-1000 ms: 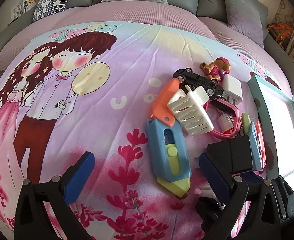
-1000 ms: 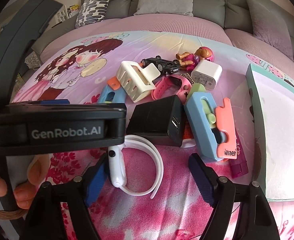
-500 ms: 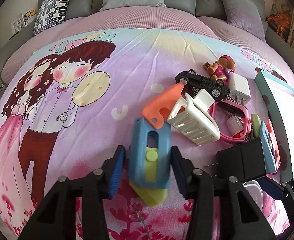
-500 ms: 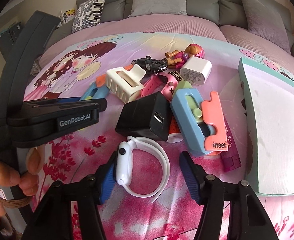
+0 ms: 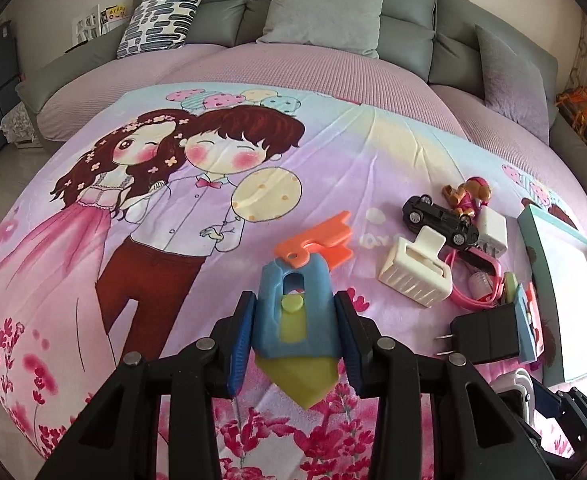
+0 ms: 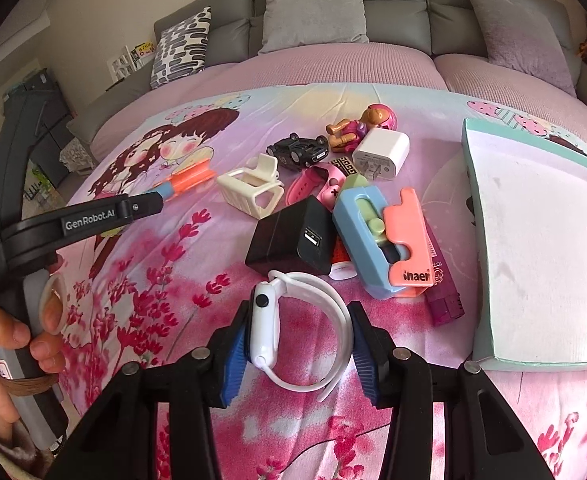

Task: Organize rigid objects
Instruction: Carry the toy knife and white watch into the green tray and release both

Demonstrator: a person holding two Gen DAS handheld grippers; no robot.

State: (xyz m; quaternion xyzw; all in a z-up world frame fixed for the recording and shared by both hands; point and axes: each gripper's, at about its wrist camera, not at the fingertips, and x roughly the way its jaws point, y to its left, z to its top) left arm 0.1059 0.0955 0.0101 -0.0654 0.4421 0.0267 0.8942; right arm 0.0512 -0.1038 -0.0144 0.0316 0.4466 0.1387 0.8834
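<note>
My left gripper (image 5: 293, 340) is shut on a blue toy utility knife (image 5: 293, 312) with an orange cap and a yellow-green tip, lifted above the cartoon bedsheet. My right gripper (image 6: 299, 344) is closed around a white smartwatch (image 6: 285, 320), its pads touching the watch body and the strap. The pile holds a cream hair claw (image 6: 253, 190), a black charger (image 6: 293, 238), a second blue and pink toy knife (image 6: 377, 240), a black toy car (image 6: 299, 150), a doll (image 6: 361, 124), a white charger (image 6: 381, 152) and a pink watch (image 6: 313, 188).
A teal-rimmed white tray (image 6: 469, 200) lies at the right; it also shows in the left wrist view (image 5: 533, 240). A purple tube (image 6: 441, 292) lies beside the second knife. Grey sofa cushions (image 5: 325, 12) line the far side. The left gripper's body (image 6: 73, 224) crosses the right wrist view.
My left gripper moved over the blue toy knife, closed on it and lifted it away from the pile. My right gripper advanced and closed around the white smartwatch.
</note>
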